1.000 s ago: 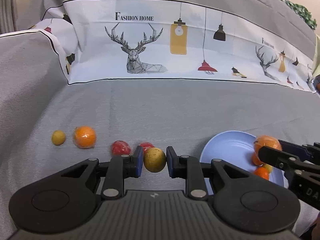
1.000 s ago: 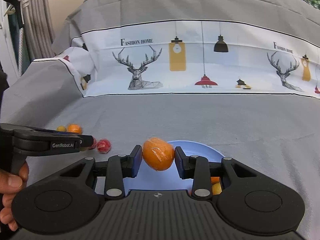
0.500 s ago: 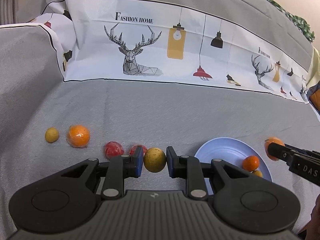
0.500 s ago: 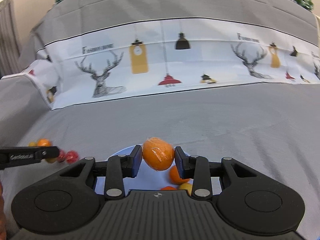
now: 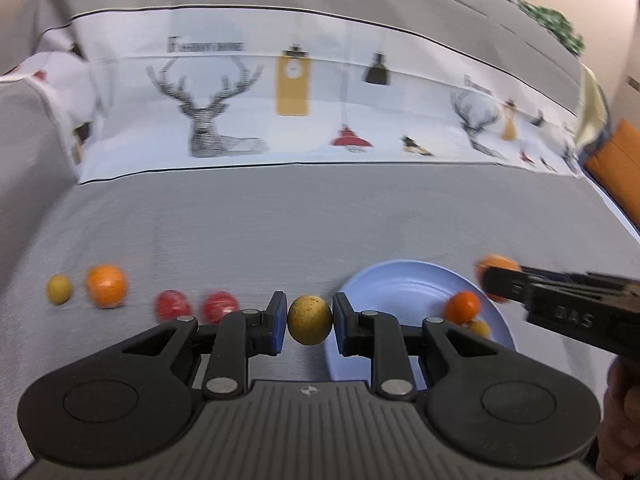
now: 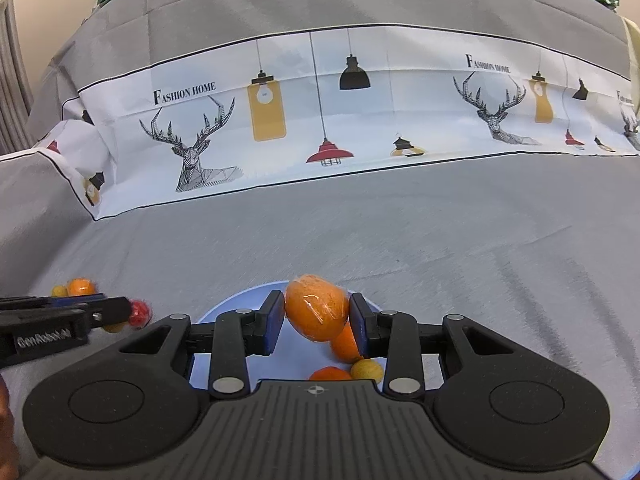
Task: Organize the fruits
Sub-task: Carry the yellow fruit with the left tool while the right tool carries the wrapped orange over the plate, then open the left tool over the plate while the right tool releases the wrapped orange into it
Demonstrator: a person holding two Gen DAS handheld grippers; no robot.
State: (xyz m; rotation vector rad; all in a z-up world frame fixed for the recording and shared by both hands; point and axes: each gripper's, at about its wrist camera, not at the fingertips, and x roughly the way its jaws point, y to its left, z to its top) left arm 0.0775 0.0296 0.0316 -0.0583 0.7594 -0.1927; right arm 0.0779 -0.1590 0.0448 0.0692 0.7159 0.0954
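My left gripper [image 5: 309, 321] is shut on a small yellow-brown fruit [image 5: 309, 320], held just left of the light blue plate [image 5: 396, 280]. My right gripper [image 6: 317, 318] is shut on a plastic-wrapped orange [image 6: 316, 307] above the plate [image 6: 224, 312]; it also shows at the right of the left wrist view [image 5: 498, 280]. The plate holds two small oranges [image 6: 344, 344] and a small yellow fruit [image 6: 366, 369]. On the grey cloth to the left lie two red fruits [image 5: 172, 304], an orange [image 5: 106, 285] and a small yellow fruit [image 5: 59, 289].
The grey sheet rises at the back into a white printed band with deer and lamps [image 6: 320, 120]. An orange object [image 5: 616, 168] sits at the far right edge. My left gripper shows at the left of the right wrist view [image 6: 120, 310].
The left gripper has moved right toward the plate with its yellow-brown fruit. The right gripper has shifted over the plate's right side, still holding the wrapped orange.
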